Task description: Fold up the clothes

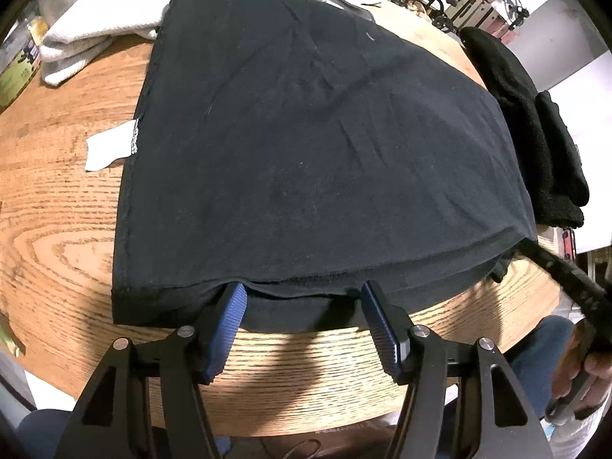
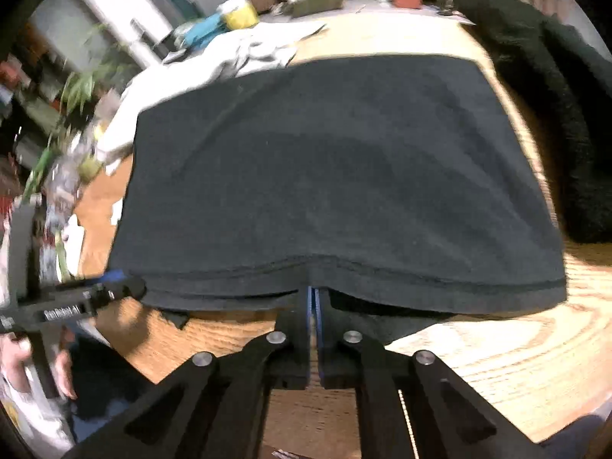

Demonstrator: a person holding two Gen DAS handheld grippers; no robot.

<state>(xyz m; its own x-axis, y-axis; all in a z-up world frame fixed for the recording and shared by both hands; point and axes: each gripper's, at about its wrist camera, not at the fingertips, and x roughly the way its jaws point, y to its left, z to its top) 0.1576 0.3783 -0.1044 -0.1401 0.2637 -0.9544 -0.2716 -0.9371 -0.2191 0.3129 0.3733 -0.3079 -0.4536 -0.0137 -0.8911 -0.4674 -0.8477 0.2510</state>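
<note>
The left tongs [image 1: 300,298] stand spread, their blue ribbed pads [image 1: 229,325] tucked under the near hem of the folded black cotton garment [image 1: 306,145] without pinching it. The right tongs [image 2: 314,294] are pressed nearly together at the same hem; the tips vanish under the cloth, so whether a layer is caught between them cannot be told.

The garment lies flat in several layers on the round oak-grain surface [image 1: 57,237], its near edge overhanging the rim.

Handling, as a judgement: the cloth is light, soft and limp, with no stiffness of its own. It will sag between two holds and its layers may slide apart. The stitched hem, near each front corner, is the soundest place to take hold, all layers together.

A white tag [image 1: 111,149] protrudes at one side. A crumpled white cloth [image 1: 95,23] and a black fleece item [image 1: 535,134] lie beside the garment. The right wrist view is blurred; the background clutter is not legible. The underside of the garment is hidden.
</note>
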